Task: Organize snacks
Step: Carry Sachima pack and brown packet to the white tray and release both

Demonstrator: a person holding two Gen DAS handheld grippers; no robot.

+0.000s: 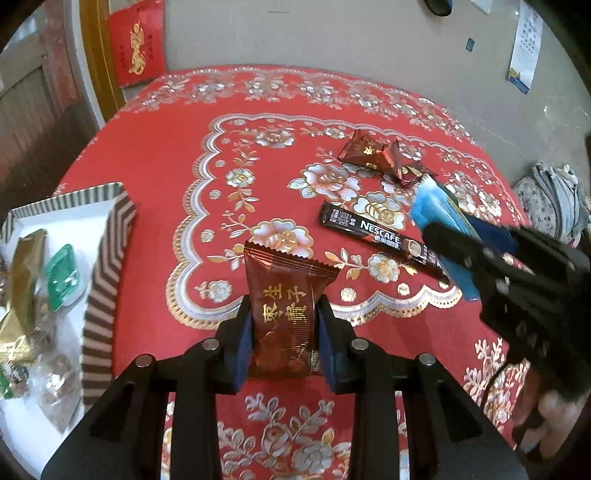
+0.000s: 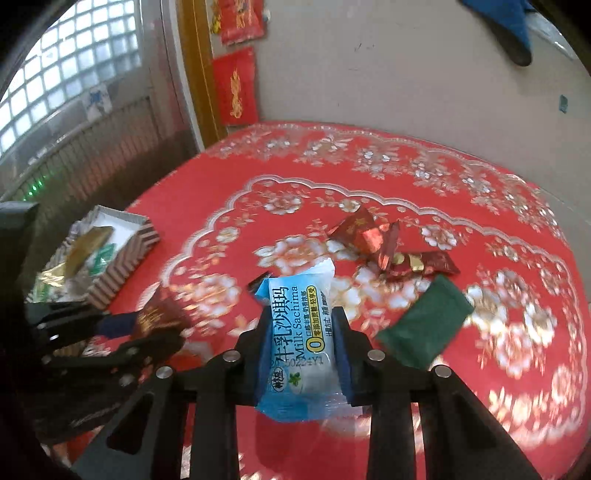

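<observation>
My left gripper is shut on a dark red snack packet with gold characters, held above the red tablecloth. My right gripper is shut on a blue and white Milk Sachima packet; it shows at the right of the left wrist view. A striped box with several snacks inside stands at the left, also in the right wrist view. A black Nescafe stick and red wrapped snacks lie on the table. A dark green packet lies to the right.
The table has a red floral cloth and stands against a beige wall. Red envelopes hang by a golden frame. A radiator and glass-block window are at the left. Folded cloth lies at the far right.
</observation>
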